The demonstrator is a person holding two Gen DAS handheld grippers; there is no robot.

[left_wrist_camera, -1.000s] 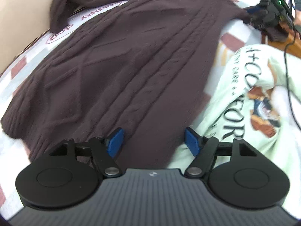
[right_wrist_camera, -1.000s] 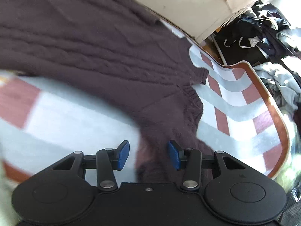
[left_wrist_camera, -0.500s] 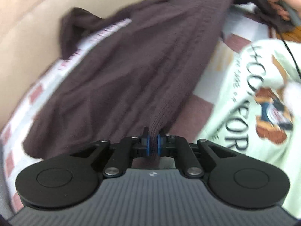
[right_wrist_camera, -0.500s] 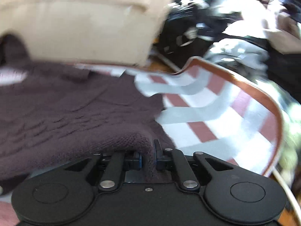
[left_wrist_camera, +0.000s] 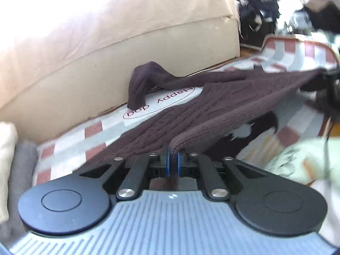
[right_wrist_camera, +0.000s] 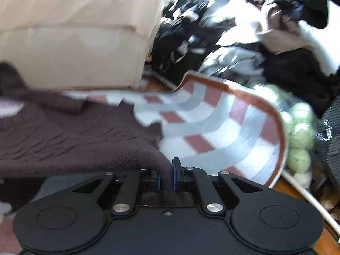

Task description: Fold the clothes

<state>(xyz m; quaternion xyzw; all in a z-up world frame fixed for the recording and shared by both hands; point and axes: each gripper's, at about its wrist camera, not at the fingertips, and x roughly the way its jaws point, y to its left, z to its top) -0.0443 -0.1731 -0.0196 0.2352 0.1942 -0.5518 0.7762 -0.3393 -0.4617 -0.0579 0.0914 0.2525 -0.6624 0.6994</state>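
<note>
Sofa blocks the far side
Beige sofa (left_wrist_camera: 119, 48) walls off the mat's (right_wrist_camera: 216, 127) far edge; clothes pile (right_wrist_camera: 244, 42) crowds far right; mat's right part lies bare.

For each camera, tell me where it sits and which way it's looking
Left wrist: behind the left gripper, facing along the brown sweater toward the beige sofa; only gripper shows.
Right wrist: behind the right gripper, facing the checked mat and clothes pile; only gripper shows.
Shared: sweater, mat, sofa.

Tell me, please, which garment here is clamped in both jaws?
The dark brown cable-knit sweater; the pale green printed top lies untouched beside it.
</note>
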